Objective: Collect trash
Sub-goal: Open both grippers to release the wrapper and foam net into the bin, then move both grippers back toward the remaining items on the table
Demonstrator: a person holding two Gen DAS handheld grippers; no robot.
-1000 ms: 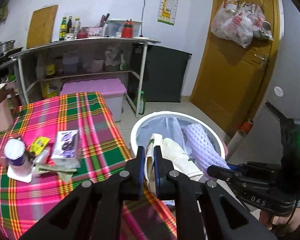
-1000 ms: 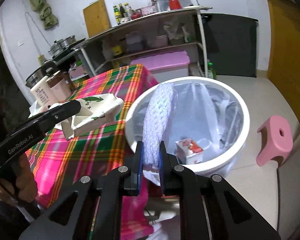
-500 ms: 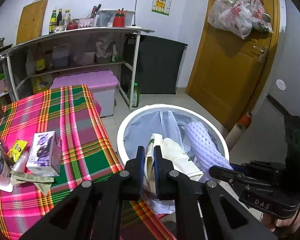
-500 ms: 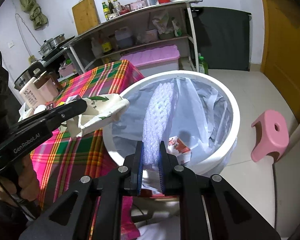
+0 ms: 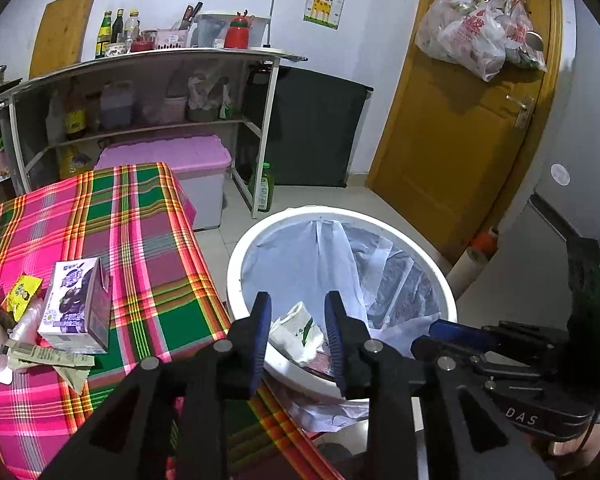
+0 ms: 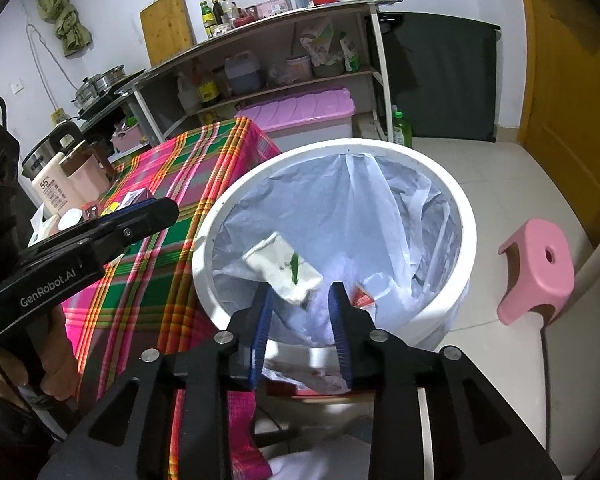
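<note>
A white bin (image 5: 236, 264) lined with a clear bag stands beside the plaid table; it also shows in the right wrist view (image 6: 466, 216). My left gripper (image 5: 298, 308) is open and empty above the bin's near rim. A white wrapper with green print (image 5: 298, 330) lies inside the bin, also seen in the right wrist view (image 6: 284, 268). My right gripper (image 6: 300, 302) is open and empty over the bin. A red-and-white carton (image 6: 362, 298) lies in the bin. A purple milk carton (image 5: 76, 304), a yellow packet (image 5: 22, 292) and paper scraps (image 5: 48, 358) lie on the table.
The plaid tablecloth (image 5: 140, 248) covers the table left of the bin. A pink stool (image 6: 536, 276) stands right of the bin. A pink-lidded box (image 5: 168, 160), shelves with bottles (image 5: 140, 92) and a yellow door (image 5: 452, 132) are behind. Bottles and a kettle (image 6: 60, 184) stand on the table's far end.
Both grippers have opened. The white wrapper left my left gripper and the foam net left my right gripper; the wrapper now lies in the bin. The foam net is out of sight.
</note>
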